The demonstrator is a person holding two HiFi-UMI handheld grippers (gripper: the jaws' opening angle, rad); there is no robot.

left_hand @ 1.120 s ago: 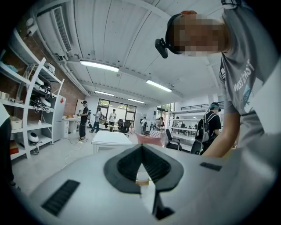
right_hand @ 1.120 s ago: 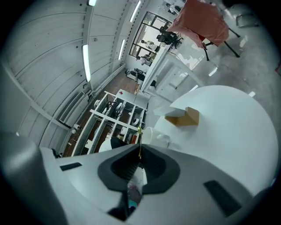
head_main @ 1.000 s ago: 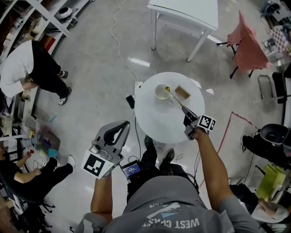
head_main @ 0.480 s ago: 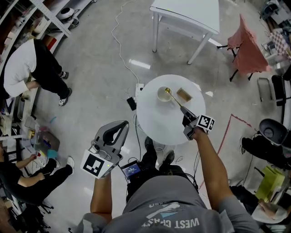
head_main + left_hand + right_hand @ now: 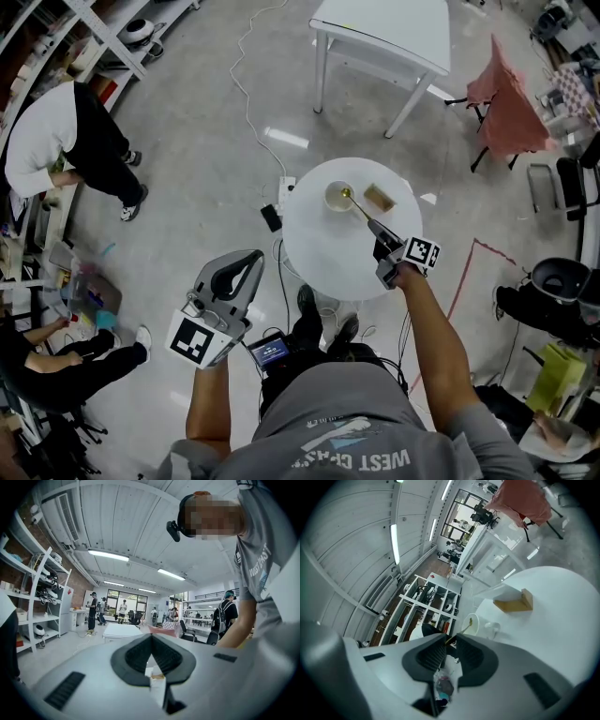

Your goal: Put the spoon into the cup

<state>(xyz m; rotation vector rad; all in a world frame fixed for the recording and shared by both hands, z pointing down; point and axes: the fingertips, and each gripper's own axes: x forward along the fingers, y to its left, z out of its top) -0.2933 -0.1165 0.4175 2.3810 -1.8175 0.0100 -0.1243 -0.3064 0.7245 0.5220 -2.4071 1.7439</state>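
A white cup [image 5: 337, 198] stands on the round white table [image 5: 328, 262]. The gold spoon [image 5: 357, 206] slants with its bowl in the cup [image 5: 471, 625] and its handle running back to my right gripper [image 5: 376, 226]. In the right gripper view the spoon [image 5: 463, 629] has its handle end between the jaw tips of the right gripper [image 5: 451, 638]. Those jaws have just been opening and a gap shows between them. My left gripper [image 5: 260, 255] hangs off the table at the lower left. The left gripper [image 5: 151, 637] has its tips together and holds nothing.
A small wooden block [image 5: 379, 197] lies on the table right of the cup, also in the right gripper view [image 5: 513, 603]. Beyond stand a white square table [image 5: 384, 28] and a chair draped in red cloth [image 5: 506, 94]. People stand at the left by shelves [image 5: 56, 122].
Little differs in the head view: the spoon still reaches from the right gripper to the cup, and the left gripper has kept still.
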